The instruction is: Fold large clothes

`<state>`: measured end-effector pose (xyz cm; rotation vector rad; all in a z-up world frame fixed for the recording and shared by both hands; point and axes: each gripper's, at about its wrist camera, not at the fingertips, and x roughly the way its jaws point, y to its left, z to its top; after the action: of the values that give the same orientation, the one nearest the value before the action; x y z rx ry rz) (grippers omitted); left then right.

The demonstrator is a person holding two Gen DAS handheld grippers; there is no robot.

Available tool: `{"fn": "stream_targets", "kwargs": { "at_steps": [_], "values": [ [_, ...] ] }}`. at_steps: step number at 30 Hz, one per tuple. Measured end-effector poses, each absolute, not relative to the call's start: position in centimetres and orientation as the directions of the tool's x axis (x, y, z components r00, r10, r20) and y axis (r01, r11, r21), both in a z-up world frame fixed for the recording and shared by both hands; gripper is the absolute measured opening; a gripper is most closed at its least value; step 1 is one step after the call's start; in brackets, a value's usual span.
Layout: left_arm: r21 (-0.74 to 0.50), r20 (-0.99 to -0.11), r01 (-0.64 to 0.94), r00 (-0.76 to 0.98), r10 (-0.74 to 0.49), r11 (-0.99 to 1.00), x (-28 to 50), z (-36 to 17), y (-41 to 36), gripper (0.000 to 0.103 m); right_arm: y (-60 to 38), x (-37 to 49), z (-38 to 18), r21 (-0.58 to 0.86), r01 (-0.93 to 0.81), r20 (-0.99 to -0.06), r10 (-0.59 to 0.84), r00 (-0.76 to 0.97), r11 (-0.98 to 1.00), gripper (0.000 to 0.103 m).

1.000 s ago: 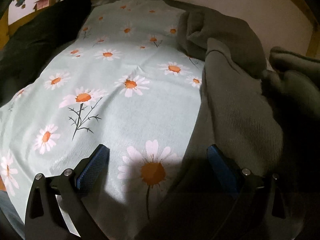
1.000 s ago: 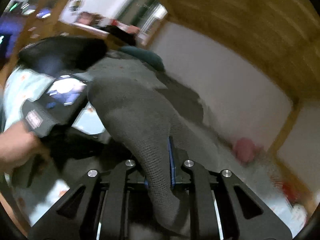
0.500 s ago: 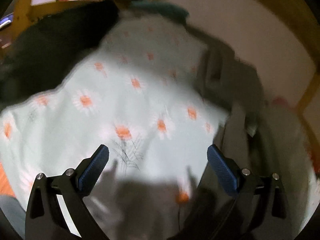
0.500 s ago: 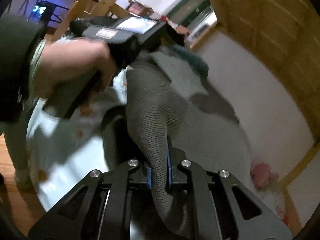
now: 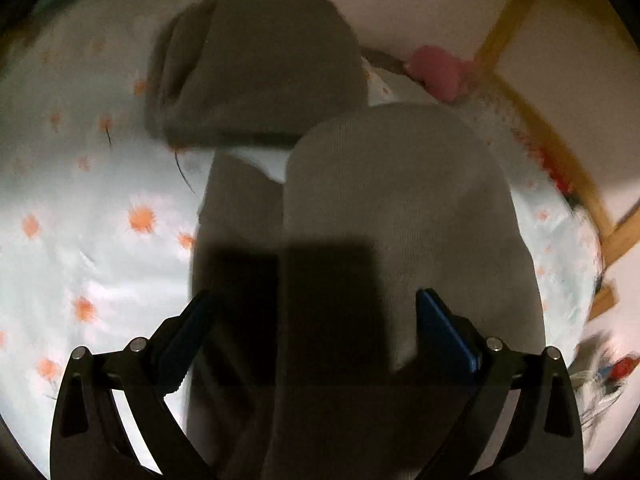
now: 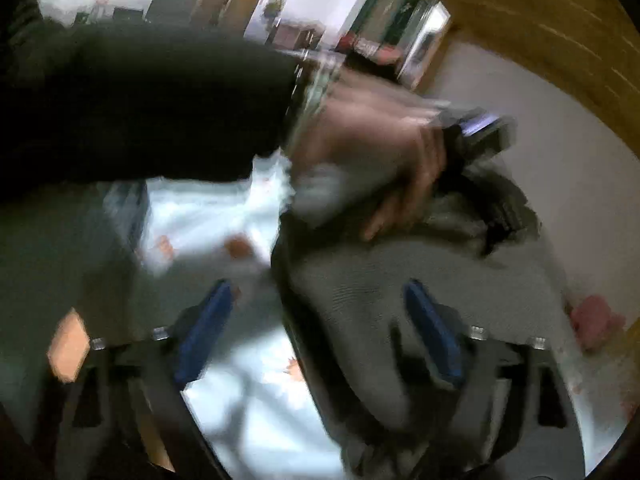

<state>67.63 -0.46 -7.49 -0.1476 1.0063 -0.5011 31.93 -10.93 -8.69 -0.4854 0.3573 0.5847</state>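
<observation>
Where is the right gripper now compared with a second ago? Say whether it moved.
Yes. The right gripper has opened and released the grey garment, and has swung left relative to the pink object by the wall.

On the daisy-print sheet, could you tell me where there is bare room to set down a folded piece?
The widest free patch of the daisy sheet lies left of the grey garment, running to the picture's left edge. A narrow strip shows to its right, toward the wooden frame. The middle is crowded: a folded grey bundle sits further back, and a pink object fills the far corner.
</observation>
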Motion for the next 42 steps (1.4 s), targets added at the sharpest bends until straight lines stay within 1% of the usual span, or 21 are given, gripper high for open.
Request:
{"fn": "stream_targets", "kwargs": {
  "at_steps": [1, 3, 4, 5, 7, 8, 10, 11, 12, 13, 14, 16, 20, 22, 24, 26, 28, 31, 36, 39, 42],
  "values": [
    [-0.374, -0.745, 0.317, 0.457, -0.486, 0.871, 67.2, -8.3, 0.2, 0.099, -12.3, 31.6, -7.4, -0.291, -0.588, -0.428, 0.447, 0.786, 0.755, 0.096],
    [-0.371, -0.703, 0.314, 0.52, -0.485, 0.874, 66.0, -9.1, 0.9, 0.099, -16.0, 33.0, -4.5, -0.186, -0.499, -0.379, 0.407, 0.831, 0.846, 0.099],
    [-0.369, -0.694, 0.308, 0.536, -0.48, 0.877, 65.6, -9.4, 1.0, 0.099, -17.9, 34.8, -3.3, -0.132, -0.428, -0.366, 0.358, 0.859, 0.894, 0.099],
    [-0.367, -0.686, 0.3, 0.553, -0.474, 0.881, 65.1, -9.6, 1.2, 0.099, -19.5, 37.1, -2.4, -0.088, -0.351, -0.379, 0.294, 0.877, 0.932, 0.099],
    [-0.322, -0.684, 0.293, 0.585, -0.436, 0.9, 64.3, -9.5, 1.1, 0.099, -22.8, 43.1, -1.5, 0.008, -0.183, -0.457, 0.167, 0.874, 0.983, 0.099],
    [-0.291, -0.686, 0.296, 0.599, -0.414, 0.91, 64.0, -9.3, 0.9, 0.099, -24.6, 46.9, -1.5, 0.073, -0.09, -0.514, 0.115, 0.85, 0.993, 0.099],
    [-0.232, -0.693, 0.301, 0.617, -0.374, 0.925, 63.7, -9.1, 0.2, 0.099, -26.5, 52.4, -2.5, 0.137, 0.022, -0.616, 0.068, 0.785, 0.99, 0.099],
    [-0.227, -0.694, 0.301, 0.618, -0.371, 0.926, 63.8, -9.0, 0.3, 0.099, -26.8, 55.3, -3.5, 0.136, 0.062, -0.682, 0.048, 0.73, 0.989, 0.099],
    [-0.231, -0.694, 0.301, 0.616, -0.374, 0.925, 63.9, -9.1, 0.4, 0.099, -26.7, 57.2, -4.3, 0.135, 0.06, -0.729, 0.058, 0.682, 0.989, 0.099],
    [-0.239, -0.694, 0.301, 0.611, -0.38, 0.923, 63.8, -9.1, 0.5, 0.099, -26.1, 59.5, -6.1, 0.097, 0.057, -0.796, 0.043, 0.604, 0.994, 0.097],
    [-0.232, -0.704, 0.292, 0.608, -0.367, 0.928, 63.9, -9.3, 0.6, 0.099, -25.4, 61.0, -7.8, 0.054, 0.045, -0.831, 0.02, 0.556, 0.998, 0.097],
    [-0.215, -0.72, 0.27, 0.606, -0.339, 0.939, 64.1, -10.0, 0.9, 0.099, -24.9, 62.0, -9.6, 0.008, 0.041, -0.846, -0.015, 0.533, 0.999, 0.097],
    [-0.229, -0.724, 0.273, 0.594, -0.351, 0.934, 64.3, -10.2, 0.9, 0.099, -25.7, 62.1, -10.3, 0.016, 0.026, -0.844, 0.0, 0.537, 1.0, 0.098],
    [-0.216, -0.722, 0.273, 0.602, -0.341, 0.937, 64.3, -10.2, 0.7, 0.099, -27.2, 61.9, -10.4, 0.076, 0.034, -0.844, 0.046, 0.535, 0.997, 0.099],
    [-0.219, -0.716, 0.28, 0.604, -0.349, 0.935, 64.2, -10.2, 0.8, 0.099, -27.4, 61.0, -9.6, 0.13, 0.036, -0.818, 0.086, 0.569, 0.991, 0.099],
    [-0.228, -0.713, 0.284, 0.602, -0.359, 0.931, 64.2, -10.2, 0.9, 0.099, -28.6, 59.4, -8.9, 0.232, 0.033, -0.78, 0.165, 0.604, 0.972, 0.099],
    [-0.229, -0.713, 0.283, 0.603, -0.358, 0.931, 64.1, -10.2, 0.9, 0.099, -30.2, 56.6, -8.6, 0.406, 0.007, -0.718, 0.315, 0.621, 0.914, 0.099],
    [-0.224, -0.711, 0.283, 0.607, -0.355, 0.933, 64.0, -10.1, 0.8, 0.099, -32.0, 52.1, -9.4, 0.583, -0.018, -0.641, 0.473, 0.605, 0.813, 0.099],
    [-0.243, -0.71, 0.282, 0.6, -0.368, 0.928, 64.1, -10.1, 1.0, 0.099, -32.3, 47.3, -12.9, 0.687, 0.007, -0.626, 0.587, 0.514, 0.727, 0.099],
    [-0.268, -0.71, 0.28, 0.589, -0.385, 0.922, 64.2, -10.2, 1.3, 0.099, -32.2, 46.6, -15.1, 0.794, 0.031, -0.545, 0.69, 0.476, 0.607, 0.099],
    [-0.311, -0.715, 0.275, 0.563, -0.415, 0.91, 64.6, -10.4, 1.8, 0.099, -31.9, 47.1, -16.5, 0.863, 0.043, -0.465, 0.76, 0.454, 0.503, 0.099]
  ]
}}
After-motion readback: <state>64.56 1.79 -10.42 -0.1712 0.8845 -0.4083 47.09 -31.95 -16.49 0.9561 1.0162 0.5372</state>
